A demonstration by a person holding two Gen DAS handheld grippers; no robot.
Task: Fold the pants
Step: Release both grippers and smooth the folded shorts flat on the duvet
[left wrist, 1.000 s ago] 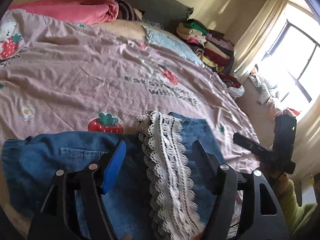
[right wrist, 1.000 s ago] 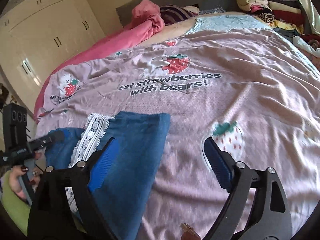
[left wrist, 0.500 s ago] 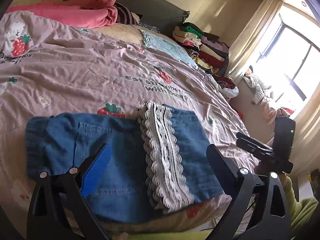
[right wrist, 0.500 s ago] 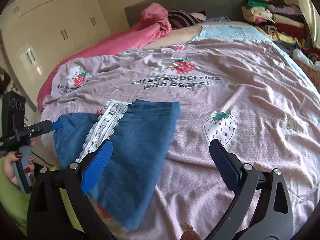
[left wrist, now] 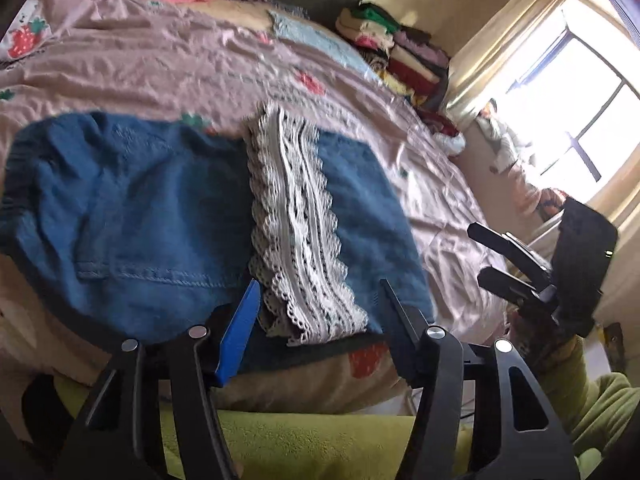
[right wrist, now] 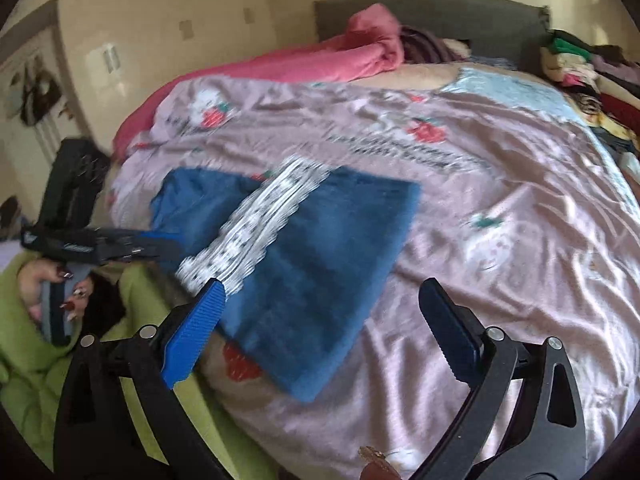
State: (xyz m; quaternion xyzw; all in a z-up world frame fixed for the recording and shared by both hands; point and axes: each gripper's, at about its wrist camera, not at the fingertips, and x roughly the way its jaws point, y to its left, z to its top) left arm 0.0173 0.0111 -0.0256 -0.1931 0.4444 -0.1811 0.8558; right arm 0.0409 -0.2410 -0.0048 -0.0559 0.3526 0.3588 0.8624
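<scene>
The blue denim pants (left wrist: pixel 128 208) lie folded on the pink strawberry bedspread (left wrist: pixel 160 64) at the near edge of the bed, with a white lace hem band (left wrist: pixel 296 224) across the top. They also show in the right wrist view (right wrist: pixel 320 256), with the lace band (right wrist: pixel 256 232) on their left. My left gripper (left wrist: pixel 320 300) is open and empty, just short of the lace hem. My right gripper (right wrist: pixel 320 300) is open and empty, over the pants' near right corner. It also shows at the right of the left wrist view (left wrist: pixel 504 256).
A pink blanket (right wrist: pixel 320 60) and a grey headboard (right wrist: pixel 432 12) are at the far end of the bed. Stacked folded clothes (left wrist: pixel 396 48) stand at the far right. A bright window (left wrist: pixel 580 112) is to the right. The person's green sleeve (right wrist: pixel 36 352) is below left.
Both grippers have pulled back toward the near edge of the bed and away from the pants. The pants lie flat and have not moved. Both stay open.
</scene>
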